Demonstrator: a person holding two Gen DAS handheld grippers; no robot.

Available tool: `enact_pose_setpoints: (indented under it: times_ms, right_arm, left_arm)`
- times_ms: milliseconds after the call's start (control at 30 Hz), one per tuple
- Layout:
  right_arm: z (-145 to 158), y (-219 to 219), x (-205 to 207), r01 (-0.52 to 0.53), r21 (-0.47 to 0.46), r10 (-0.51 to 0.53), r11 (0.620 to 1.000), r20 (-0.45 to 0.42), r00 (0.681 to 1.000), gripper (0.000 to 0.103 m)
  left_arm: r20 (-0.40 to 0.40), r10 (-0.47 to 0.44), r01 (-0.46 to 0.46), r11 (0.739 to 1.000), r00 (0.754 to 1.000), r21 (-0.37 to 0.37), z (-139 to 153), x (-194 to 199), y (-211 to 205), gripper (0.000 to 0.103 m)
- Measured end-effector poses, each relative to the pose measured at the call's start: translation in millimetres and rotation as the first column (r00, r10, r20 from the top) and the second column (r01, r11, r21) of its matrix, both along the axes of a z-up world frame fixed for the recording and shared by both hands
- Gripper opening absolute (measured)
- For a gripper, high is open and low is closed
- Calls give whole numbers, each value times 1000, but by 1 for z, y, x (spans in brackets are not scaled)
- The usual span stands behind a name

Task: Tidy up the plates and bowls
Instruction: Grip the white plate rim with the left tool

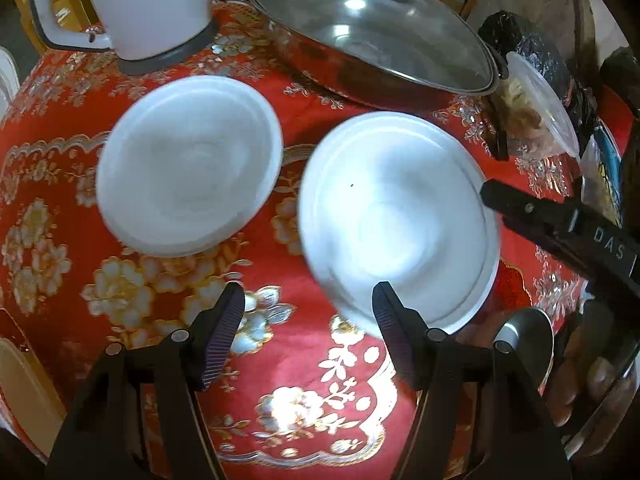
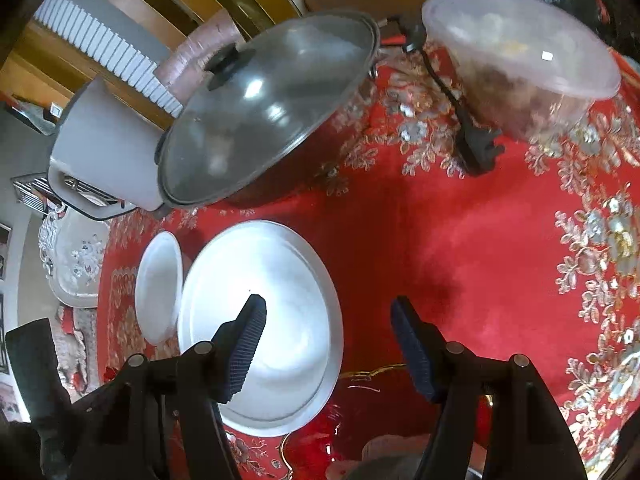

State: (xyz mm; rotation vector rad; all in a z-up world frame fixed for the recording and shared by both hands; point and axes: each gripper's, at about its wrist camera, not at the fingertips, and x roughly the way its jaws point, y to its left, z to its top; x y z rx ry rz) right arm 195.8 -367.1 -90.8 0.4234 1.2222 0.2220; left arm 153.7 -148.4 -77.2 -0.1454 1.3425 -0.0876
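From my left wrist camera, going left to right, I see the white kettle [image 1: 148, 8] standing at the far left edge of the surface [image 1: 304, 360], which wears a red cloth with gold and silver flowers. In front of the kettle lies the smaller white plate [image 1: 190, 166], flat on the cloth. My left gripper [image 1: 308, 312] hangs above the cloth with its jaws spread wide and nothing between them; its right finger [image 1: 394, 332] overlaps the near rim of the larger white plate [image 1: 400, 220], though I cannot tell whether it touches. The 2 plates sit side by side, near each other but apart. Behind them stands the pan with a glass lid [image 1: 372, 28], and right of it a clear plastic container [image 1: 540, 108] holding some brownish food. At the far right edge, part of my other tool pokes in, and a hand [image 1: 588, 376] shows low down. On the right wrist camera, my right gripper [image 2: 328, 336] is also wide open and empty, its left finger [image 2: 246, 344] over the larger plate's bowl.
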Motion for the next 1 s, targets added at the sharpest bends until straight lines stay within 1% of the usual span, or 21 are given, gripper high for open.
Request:
enact_pose_setpoints:
  times_ms: [67, 133, 200, 267, 367, 433, 533, 633, 667, 700, 733, 767, 800, 900, 1000]
  right_arm:
    - [-5, 0, 2, -2, 9, 2, 1000, -15, 1000, 65]
    - [-7, -1, 2, 5, 11, -5, 1000, -11, 1000, 55]
    - [-11, 0, 4, -2, 13, 2, 1000, -13, 1000, 54]
    - [-13, 2, 6, -8, 8, 8, 1000, -16, 1000, 51]
    - [-17, 4, 7, -6, 4, 6, 1000, -13, 1000, 43]
    - [-17, 6, 8, 3, -1, -3, 1000, -8, 1000, 29]
    - [-23, 8, 9, -1, 14, 1, 1000, -15, 1000, 18]
    - [-26, 6, 8, 5, 41, -4, 999, -23, 1000, 16]
    - [-27, 6, 7, 7, 50, -6, 999, -29, 1000, 16]
    - [-27, 6, 6, 9, 58, -7, 998, -32, 999, 16]
    - [-27, 5, 6, 9, 64, -7, 998, -31, 999, 16]
    - [-26, 5, 4, 8, 64, -6, 998, -32, 999, 16]
    - [-25, 5, 3, 9, 61, -7, 998, -33, 999, 16]
    - [-23, 5, 0, 5, 56, -3, 998, -36, 999, 10]
    - [-19, 10, -5, -20, 27, 21, 999, -34, 999, 9]
  left_arm:
    - [-13, -1, 1, 1000, 1000, -3, -5, 2, -5, 66]
    - [-17, 0, 1, 1000, 1000, 17, -10, 3, -10, 66]
    - [-19, 5, -4, 999, 1000, 35, -16, 6, -13, 66]
    - [-26, 7, -6, 999, 1000, 35, -19, 9, -15, 66]
    - [-29, 11, -9, 999, 1000, 51, -24, 14, -18, 66]
    - [-29, 6, -4, 998, 1000, 65, -27, 16, -22, 66]
    - [-38, 0, 3, 997, 999, 77, -34, 19, -25, 66]
    - [-47, -9, 13, 996, 999, 84, -40, 21, -31, 65]
    - [-46, -13, 17, 996, 999, 87, -41, 22, -32, 52]
    - [-42, -18, 22, 996, 999, 89, -42, 22, -34, 43]
    - [-33, -23, 26, 996, 999, 90, -41, 21, -35, 38]
    - [-29, -26, 28, 996, 999, 79, -41, 21, -36, 28]
    - [-27, -27, 29, 997, 999, 68, -40, 21, -37, 26]
    - [-23, -33, 34, 997, 999, 67, -39, 19, -37, 24]
    - [-1, -27, 27, 998, 1000, 52, -32, 14, -29, 19]
